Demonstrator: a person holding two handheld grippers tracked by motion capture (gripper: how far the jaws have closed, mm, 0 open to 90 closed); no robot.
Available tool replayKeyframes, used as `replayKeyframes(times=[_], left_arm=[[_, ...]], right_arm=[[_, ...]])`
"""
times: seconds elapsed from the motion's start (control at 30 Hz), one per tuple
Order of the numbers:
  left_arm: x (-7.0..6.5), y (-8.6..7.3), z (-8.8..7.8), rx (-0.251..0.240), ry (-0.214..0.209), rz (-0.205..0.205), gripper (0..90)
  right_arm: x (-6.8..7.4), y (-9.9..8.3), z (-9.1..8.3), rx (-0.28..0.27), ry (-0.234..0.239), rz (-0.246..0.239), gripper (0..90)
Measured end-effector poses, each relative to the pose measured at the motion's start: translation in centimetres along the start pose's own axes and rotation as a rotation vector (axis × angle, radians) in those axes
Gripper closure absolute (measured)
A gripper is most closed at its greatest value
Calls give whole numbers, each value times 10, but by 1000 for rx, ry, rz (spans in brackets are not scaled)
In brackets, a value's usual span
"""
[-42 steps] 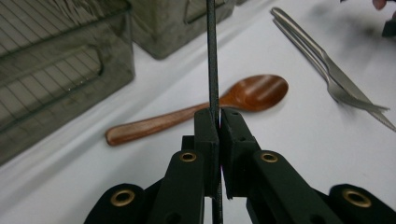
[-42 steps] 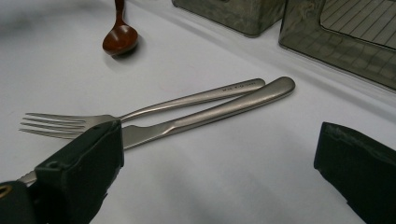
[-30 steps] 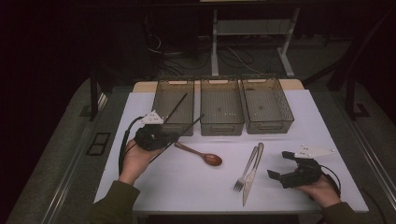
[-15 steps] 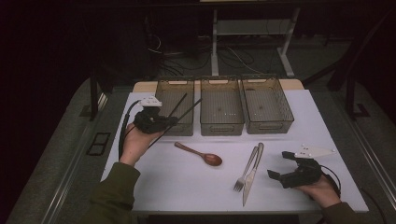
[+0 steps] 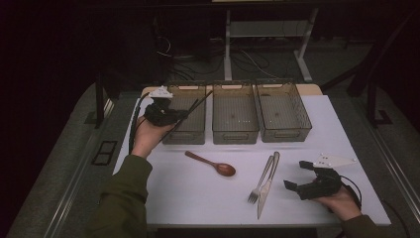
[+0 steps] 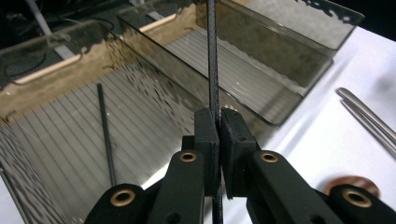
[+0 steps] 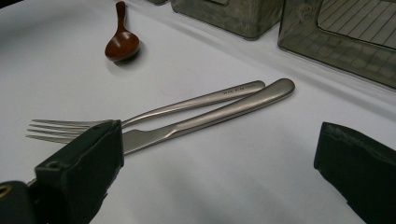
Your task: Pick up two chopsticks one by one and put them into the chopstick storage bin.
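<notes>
Here, left tool [image 5: 184,114] raised over left bin [image 5: 184,136], clamping chopstick [image 6: 212,70]

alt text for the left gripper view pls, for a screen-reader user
The left gripper, jaws shut, pinches a thin black chopstick above the nearest of three clear plastic bins. A second black chopstick lies on that bin's ribbed floor.

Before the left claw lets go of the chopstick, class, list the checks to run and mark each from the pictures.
1. Left claw shut on the chopstick: ok.
2. Chopstick over the left bin: ok.
3. Second chopstick already lying in that bin: ok.
4. Right claw open, holding nothing: ok.
5. Fork, knife and spoon still to sort: not ok.
</notes>
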State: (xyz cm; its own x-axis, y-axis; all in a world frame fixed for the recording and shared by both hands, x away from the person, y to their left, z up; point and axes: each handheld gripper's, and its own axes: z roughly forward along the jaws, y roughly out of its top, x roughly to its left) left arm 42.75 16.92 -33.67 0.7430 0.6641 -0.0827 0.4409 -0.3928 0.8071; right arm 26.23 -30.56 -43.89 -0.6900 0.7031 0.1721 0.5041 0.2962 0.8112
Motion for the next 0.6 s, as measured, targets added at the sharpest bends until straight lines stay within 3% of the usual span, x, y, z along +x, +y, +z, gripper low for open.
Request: replayKeyframes(times=[0.27,0.43,0.6], left_arm=[[18,12,6,-29,35,8,850],[30,14,13,-65,40,-21,849],[41,14,24,-59,54,-27,849]], right_arm=[[0,0,-1,-3,-2,4,10],[0,0,-1,-3,0,9,9],[-1,-1,-1,-4,3,11,10]])
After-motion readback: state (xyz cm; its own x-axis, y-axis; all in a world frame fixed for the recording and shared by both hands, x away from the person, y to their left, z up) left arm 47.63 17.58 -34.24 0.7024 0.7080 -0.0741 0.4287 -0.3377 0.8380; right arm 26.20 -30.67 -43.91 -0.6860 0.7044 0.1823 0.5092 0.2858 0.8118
